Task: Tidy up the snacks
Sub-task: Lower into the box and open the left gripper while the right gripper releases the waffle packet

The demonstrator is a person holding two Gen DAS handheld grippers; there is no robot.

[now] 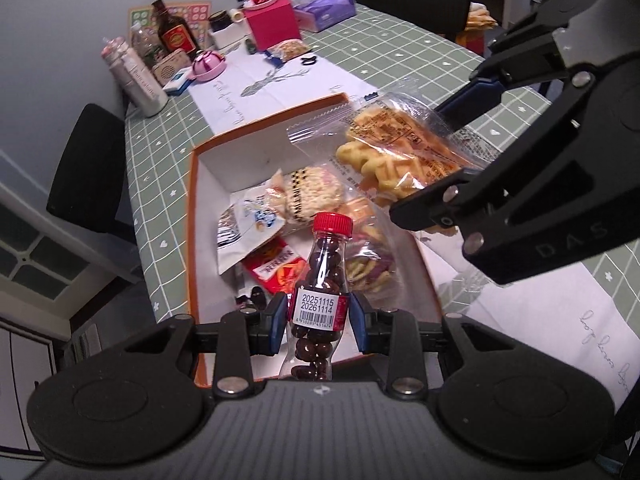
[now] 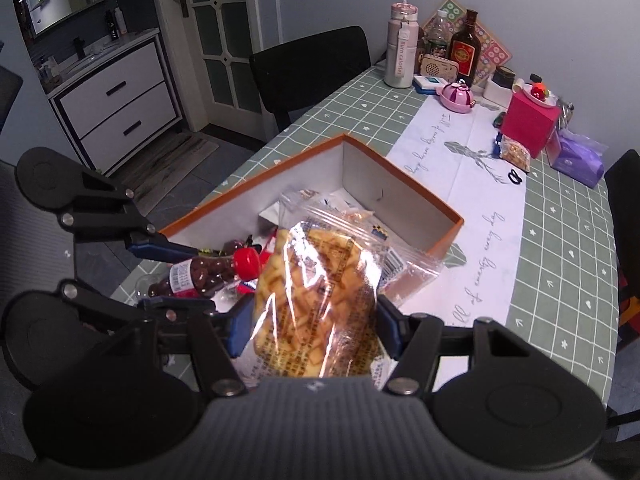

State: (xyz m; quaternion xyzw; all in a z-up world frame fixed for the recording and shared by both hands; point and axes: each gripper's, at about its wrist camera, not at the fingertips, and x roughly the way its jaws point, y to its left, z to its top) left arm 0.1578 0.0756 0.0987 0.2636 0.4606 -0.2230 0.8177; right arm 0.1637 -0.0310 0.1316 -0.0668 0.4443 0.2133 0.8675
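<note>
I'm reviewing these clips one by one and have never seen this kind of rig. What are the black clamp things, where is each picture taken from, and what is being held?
There is no robot here: a person carries a two-finger gripper in each hand, and a fisheye camera on each looks forward along its fingers. So each picture shows its own gripper at the bottom and the other one at the side.

In the left wrist view, the left gripper is shut on a small bottle of chocolate candies with a red cap. In the right wrist view, the right gripper is shut on a clear bag of waffle cookies.

Both are held over an orange-edged box that already has several snack packets inside. It sits on a table with a green checked cloth. At the far end stand bottles, a pink box and other odds and ends.
</note>
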